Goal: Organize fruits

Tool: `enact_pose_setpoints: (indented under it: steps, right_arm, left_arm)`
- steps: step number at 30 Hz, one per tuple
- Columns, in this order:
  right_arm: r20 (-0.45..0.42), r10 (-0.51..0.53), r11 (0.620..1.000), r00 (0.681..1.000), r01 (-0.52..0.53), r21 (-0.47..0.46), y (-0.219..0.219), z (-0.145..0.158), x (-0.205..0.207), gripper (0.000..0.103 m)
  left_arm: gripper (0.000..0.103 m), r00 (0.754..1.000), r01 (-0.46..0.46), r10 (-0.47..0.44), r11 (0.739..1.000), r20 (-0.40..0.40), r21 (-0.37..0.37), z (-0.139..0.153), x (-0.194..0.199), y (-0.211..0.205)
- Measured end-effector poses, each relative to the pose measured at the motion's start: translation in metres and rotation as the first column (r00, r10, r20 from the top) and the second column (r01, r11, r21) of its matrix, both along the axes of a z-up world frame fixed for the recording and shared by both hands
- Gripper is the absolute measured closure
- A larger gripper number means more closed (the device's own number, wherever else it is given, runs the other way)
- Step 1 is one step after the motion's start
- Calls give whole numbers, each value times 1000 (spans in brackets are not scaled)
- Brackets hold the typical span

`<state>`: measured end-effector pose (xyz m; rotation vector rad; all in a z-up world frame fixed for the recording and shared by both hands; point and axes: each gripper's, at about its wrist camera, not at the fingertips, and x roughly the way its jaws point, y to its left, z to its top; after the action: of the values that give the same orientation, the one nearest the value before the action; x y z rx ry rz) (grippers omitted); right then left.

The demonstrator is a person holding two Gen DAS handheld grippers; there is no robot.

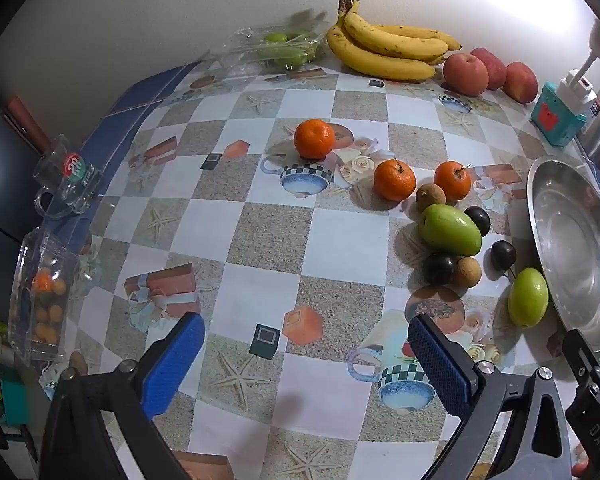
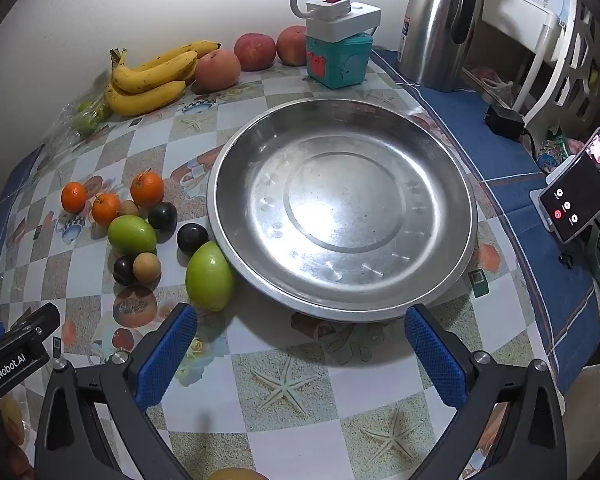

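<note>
Fruits lay loose beside steel basin (image 2: 452, 184); both grippers (image 1: 306, 354) (image 2: 300, 344) spread wide, empty. Green fruit (image 2: 209, 276) touching rim likely rolls if nudged.

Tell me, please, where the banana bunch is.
The banana bunch lies by the back wall, between the peaches and the clear pack of green fruit.
</note>
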<state>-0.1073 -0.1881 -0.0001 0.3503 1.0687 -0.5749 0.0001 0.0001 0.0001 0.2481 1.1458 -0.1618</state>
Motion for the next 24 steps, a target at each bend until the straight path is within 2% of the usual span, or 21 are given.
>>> enact_pose_setpoints:
  steps: [24]
  right_arm:
    - [0,5,1000,1000,-5,-6,0,1,0,0]
  left_arm:
    - [0,1000,6,-7,1000,26,5,1,-5,-1]
